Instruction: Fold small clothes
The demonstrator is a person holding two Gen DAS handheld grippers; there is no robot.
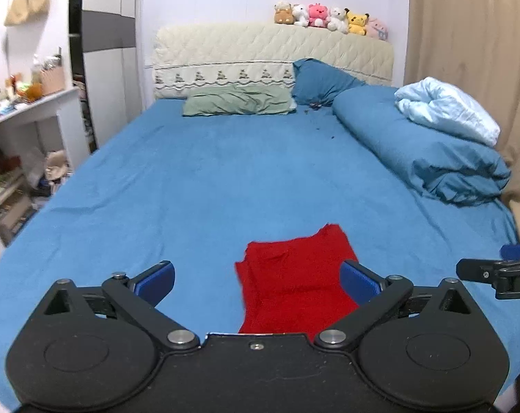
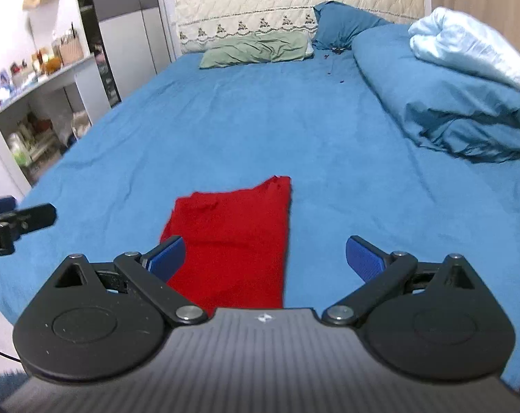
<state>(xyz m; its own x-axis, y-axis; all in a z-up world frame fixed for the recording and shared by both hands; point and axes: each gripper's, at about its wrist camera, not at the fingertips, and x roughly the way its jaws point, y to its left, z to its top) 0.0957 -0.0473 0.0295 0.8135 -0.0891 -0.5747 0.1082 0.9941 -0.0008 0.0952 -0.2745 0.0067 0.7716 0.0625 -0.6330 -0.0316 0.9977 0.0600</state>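
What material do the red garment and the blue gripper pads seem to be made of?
Red garment: soft matte knit or cotton-like fabric, lying in limp folded layers. Left gripper pads: probably rubber or textured plastic, with a fine ribbed, dull surface.

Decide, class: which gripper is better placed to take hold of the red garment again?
Left, probably. The red garment lies centred between the left gripper fingers; for the right gripper it sits off toward one finger. Both are open, holding nothing.

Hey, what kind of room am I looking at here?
A bedroom, most likely: a bed with a blue sheet, a green pillow against the quilted headboard, and plush toys lined along its top.
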